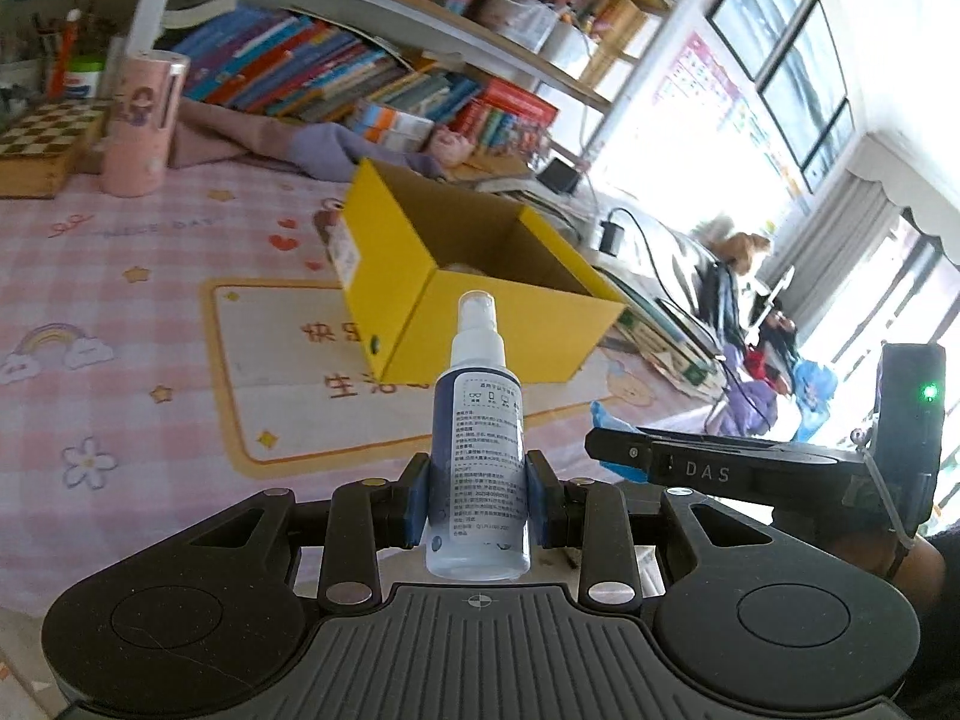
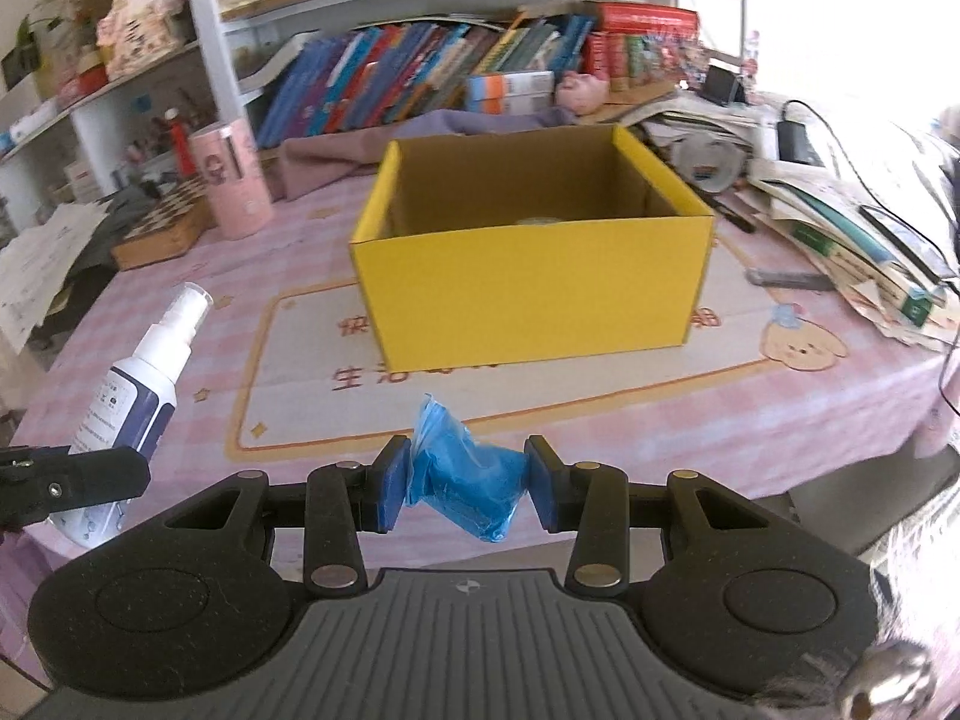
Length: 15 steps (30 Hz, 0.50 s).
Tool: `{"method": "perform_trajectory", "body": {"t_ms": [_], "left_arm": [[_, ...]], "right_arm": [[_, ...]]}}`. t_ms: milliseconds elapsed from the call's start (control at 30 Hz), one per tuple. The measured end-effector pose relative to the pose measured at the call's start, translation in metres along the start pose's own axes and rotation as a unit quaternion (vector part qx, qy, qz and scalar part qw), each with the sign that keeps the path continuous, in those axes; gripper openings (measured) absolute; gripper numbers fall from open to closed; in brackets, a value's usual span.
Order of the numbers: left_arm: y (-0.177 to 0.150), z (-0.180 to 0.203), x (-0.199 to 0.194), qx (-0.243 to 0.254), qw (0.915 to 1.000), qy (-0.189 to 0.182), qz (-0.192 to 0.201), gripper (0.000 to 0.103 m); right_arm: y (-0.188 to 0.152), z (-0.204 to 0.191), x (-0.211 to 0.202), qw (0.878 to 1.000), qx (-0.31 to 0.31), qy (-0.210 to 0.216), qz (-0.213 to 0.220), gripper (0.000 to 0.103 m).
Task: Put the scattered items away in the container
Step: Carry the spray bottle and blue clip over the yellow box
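My left gripper is shut on a small spray bottle with a white cap and a blue-and-white label, held upright above the pink tablecloth. The same spray bottle shows at the left of the right wrist view. My right gripper is shut on a crumpled blue plastic bag. An open yellow cardboard box stands on the table just beyond both grippers; the yellow box sits behind the bottle in the left wrist view. A pale round item lies on its floor, mostly hidden by the front wall.
A pink cylinder cup and a wooden chessboard box stand at the left rear. Purple cloth lies behind the box before a bookshelf. Stacked books, papers and cables crowd the right side.
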<state>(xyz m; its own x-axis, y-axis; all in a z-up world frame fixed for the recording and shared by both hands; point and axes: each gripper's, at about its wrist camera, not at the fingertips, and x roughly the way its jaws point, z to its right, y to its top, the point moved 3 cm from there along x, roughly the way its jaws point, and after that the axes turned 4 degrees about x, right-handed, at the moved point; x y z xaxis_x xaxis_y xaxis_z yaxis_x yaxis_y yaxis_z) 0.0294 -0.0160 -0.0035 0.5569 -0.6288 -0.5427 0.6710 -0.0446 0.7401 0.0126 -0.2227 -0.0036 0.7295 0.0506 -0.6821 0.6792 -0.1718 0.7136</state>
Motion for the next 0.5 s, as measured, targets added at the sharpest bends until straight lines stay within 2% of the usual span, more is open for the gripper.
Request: {"method": "perform_trajectory", "body": {"t_ms": [267,500], "left_arm": [[0.006,0.011,0.021,0.020,0.9993,-0.025,-0.021,0.031],[0.018,0.015,0.036,0.022,0.9992,-0.026,-0.019,0.031]], "right_arm": [[0.006,0.014,0.001,1.000,0.011,-0.017,0.004,0.039],[0.014,0.030,0.005,0.999,0.023,-0.027,0.009,0.039]]}}
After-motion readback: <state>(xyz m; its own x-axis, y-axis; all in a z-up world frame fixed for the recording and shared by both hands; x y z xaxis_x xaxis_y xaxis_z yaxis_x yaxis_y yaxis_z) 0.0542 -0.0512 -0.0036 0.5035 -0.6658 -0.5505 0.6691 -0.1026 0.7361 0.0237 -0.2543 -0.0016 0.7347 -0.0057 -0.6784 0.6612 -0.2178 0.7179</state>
